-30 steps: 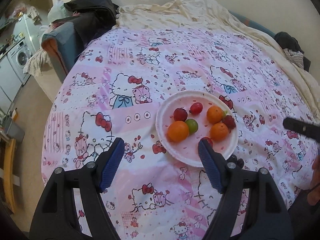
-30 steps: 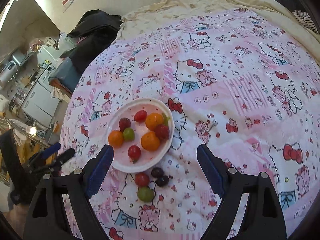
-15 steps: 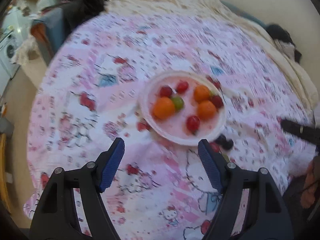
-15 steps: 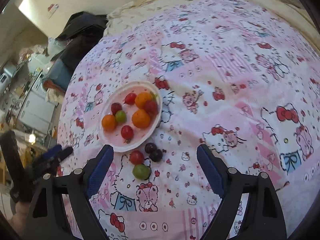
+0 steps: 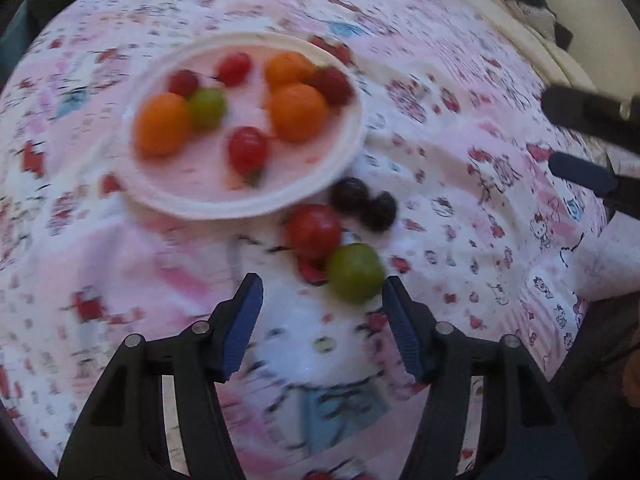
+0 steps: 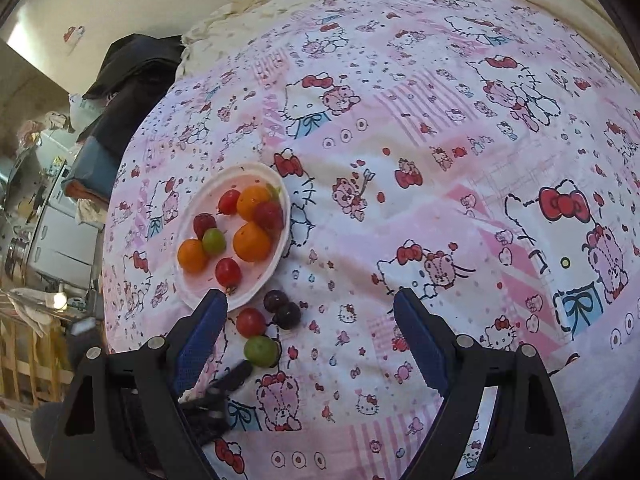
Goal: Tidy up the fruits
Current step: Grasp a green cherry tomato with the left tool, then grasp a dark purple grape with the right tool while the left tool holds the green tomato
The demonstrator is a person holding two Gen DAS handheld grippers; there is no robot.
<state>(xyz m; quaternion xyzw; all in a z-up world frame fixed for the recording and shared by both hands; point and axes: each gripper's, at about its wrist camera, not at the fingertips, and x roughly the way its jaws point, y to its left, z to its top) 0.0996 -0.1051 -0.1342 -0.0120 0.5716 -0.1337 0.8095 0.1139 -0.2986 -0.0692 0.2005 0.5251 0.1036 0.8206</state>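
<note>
Left wrist view: the left gripper (image 5: 322, 304) is dropping closer to the bedspread (image 5: 460, 92) than a second ago, and the picture is smearing with the motion. Its jaws are narrowing, with nothing between them yet. The green fruit (image 5: 355, 273) is lying at centre frame, just ahead of the right-hand pad, touching a red fruit (image 5: 314, 232); two dark grapes (image 5: 364, 202) are sitting beside them. All four are off the white plate (image 5: 344, 148), which is filling the upper left with oranges and small red and green fruit. My judgement: the green fruit is the target, and the approach is beginning.

Right wrist view: the right gripper (image 6: 310, 320) is hanging wide and empty, barely shifted. The plate (image 6: 280, 264) is sitting left of centre, the loose fruit below it at lower left, with the left gripper's tip reaching in beside the green fruit (image 6: 261, 351).
</note>
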